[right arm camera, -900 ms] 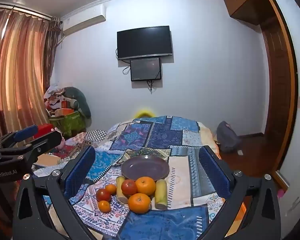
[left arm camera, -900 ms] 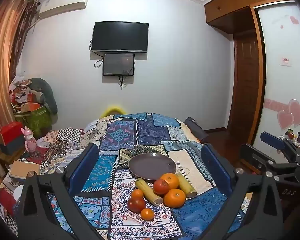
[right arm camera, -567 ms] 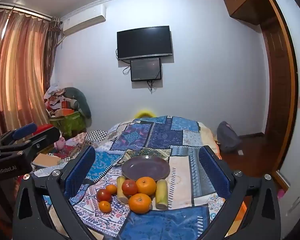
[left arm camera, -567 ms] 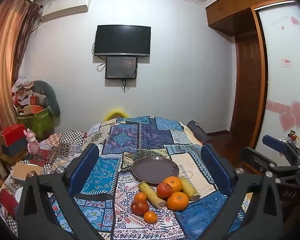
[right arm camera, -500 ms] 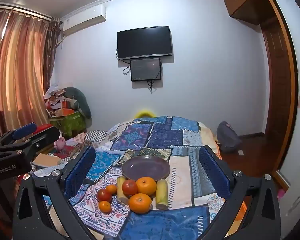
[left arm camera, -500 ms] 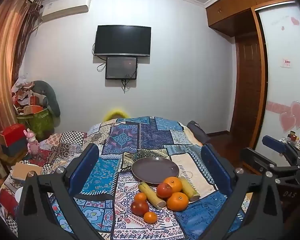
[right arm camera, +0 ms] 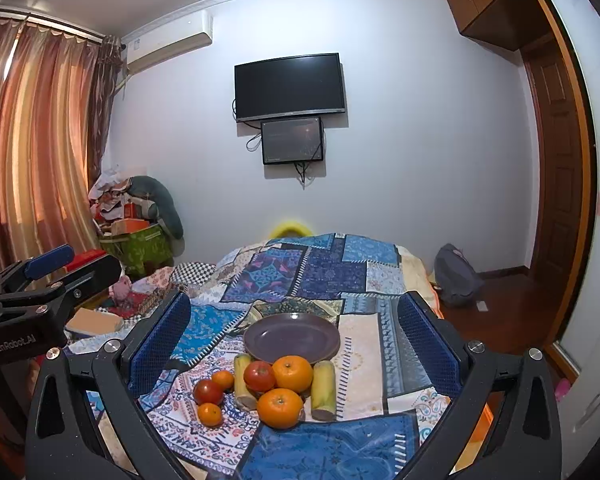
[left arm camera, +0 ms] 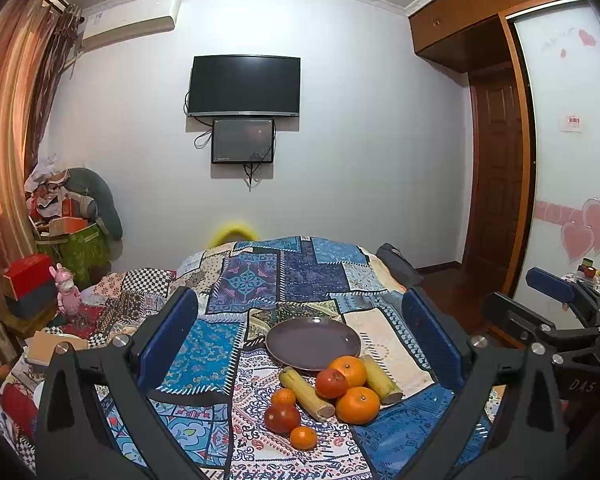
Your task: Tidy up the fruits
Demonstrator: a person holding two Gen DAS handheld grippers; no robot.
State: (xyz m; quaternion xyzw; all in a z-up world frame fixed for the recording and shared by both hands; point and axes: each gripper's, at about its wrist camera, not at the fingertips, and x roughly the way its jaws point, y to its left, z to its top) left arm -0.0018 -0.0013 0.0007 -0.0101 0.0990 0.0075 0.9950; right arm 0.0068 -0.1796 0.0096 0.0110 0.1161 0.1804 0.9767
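Observation:
A purple plate [left arm camera: 313, 343] [right arm camera: 292, 337] lies empty on a patchwork cloth. In front of it sits a cluster of fruit: two large oranges [left arm camera: 357, 399] [right arm camera: 280, 407], two red tomatoes [left arm camera: 282, 418] [right arm camera: 208, 391], two small tangerines [left arm camera: 303, 437] [right arm camera: 209, 414] and two yellow sugarcane pieces [left arm camera: 306, 392] [right arm camera: 323, 389]. My left gripper [left arm camera: 298, 340] is open and empty, held above and short of the fruit. My right gripper [right arm camera: 294, 340] is open and empty too, likewise short of the fruit. Each gripper shows at the edge of the other's view [left arm camera: 556, 320] [right arm camera: 40, 292].
The cloth [left arm camera: 260, 280] covers a table. Boxes, a pink toy [left arm camera: 66, 292] and clutter stand at the left by a curtain. A TV [left arm camera: 245, 85] hangs on the far wall. A dark bag [right arm camera: 458, 276] lies on the floor right, near a wooden door [left arm camera: 496, 184].
The left gripper has tilted or risen a little, so the scene sits slightly lower in its view. The right gripper has barely moved. Both stay open.

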